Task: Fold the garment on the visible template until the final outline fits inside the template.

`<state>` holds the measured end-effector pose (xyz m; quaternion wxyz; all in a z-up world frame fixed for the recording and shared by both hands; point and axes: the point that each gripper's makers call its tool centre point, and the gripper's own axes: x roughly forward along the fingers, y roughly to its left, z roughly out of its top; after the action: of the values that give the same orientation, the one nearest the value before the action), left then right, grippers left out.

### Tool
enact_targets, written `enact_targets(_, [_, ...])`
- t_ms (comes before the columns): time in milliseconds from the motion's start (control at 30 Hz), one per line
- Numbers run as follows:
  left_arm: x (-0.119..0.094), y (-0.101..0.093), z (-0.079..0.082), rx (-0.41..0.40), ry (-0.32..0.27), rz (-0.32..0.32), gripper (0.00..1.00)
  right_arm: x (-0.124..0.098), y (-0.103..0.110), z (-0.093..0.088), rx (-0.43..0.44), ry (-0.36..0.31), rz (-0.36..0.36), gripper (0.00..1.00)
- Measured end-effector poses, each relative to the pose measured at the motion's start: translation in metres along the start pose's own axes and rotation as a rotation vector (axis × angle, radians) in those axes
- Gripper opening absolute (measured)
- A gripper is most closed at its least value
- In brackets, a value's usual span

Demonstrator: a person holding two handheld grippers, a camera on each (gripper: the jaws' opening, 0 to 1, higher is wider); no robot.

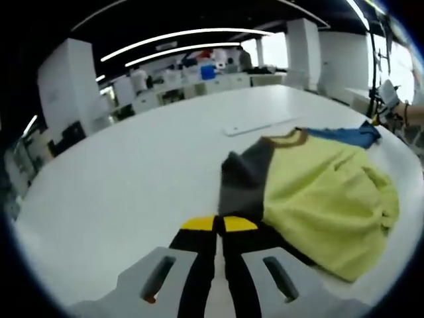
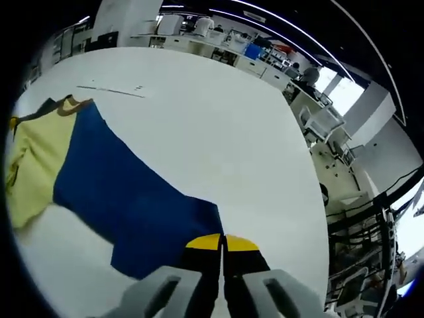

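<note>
A shirt lies on the white table, with a yellow-green body, a dark grey sleeve, a blue sleeve and a brown collar. In the left gripper view my left gripper is shut, its yellow tips pinching the near edge of the grey sleeve. In the right gripper view the blue sleeve spreads out flat towards me, and my right gripper is shut on its near corner. The yellow-green body lies at the far left there. A thin marked line crosses the table beyond the shirt.
The same pale line lies just past the collar. A person's forearm shows at the right edge. White desks, chairs and seated people stand beyond the table's far edge. Bare tabletop stretches to the right of the blue sleeve.
</note>
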<state>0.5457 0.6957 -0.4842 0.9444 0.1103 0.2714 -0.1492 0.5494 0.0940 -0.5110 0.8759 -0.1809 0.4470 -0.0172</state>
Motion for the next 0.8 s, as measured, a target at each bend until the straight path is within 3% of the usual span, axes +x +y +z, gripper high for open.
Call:
enact_targets(100, [-0.001, 0.001, -0.005, -0.007, 0.006, 0.015, 0.09, 0.0, 0.002, 0.001, 0.025, -0.016, 0.016, 0.0])
enact_targets(200, [-0.004, 0.002, -0.009, -0.019, 0.012, 0.022, 0.16, -0.004, 0.005, 0.009, 0.07, -0.077, 0.034, 0.0])
enact_targets(367, [-0.008, -0.003, -0.014, -0.075, 0.015, 0.011, 0.3, -0.013, 0.012, 0.019, 0.122, -0.13, 0.048, 0.23])
enact_targets(533, [-0.013, -0.014, -0.021, -0.1, 0.016, 0.007, 0.36, -0.035, 0.04, 0.033, 0.153, -0.196, 0.115, 0.43])
enact_targets(700, [-0.021, -0.035, -0.024, -0.098, 0.002, -0.034, 0.37, -0.055, 0.088, 0.039, 0.183, -0.229, 0.273, 0.51])
enact_targets(800, [-0.024, -0.044, -0.027, -0.073, 0.001, -0.057, 0.35, -0.066, 0.109, 0.039, 0.193, -0.236, 0.328, 0.55])
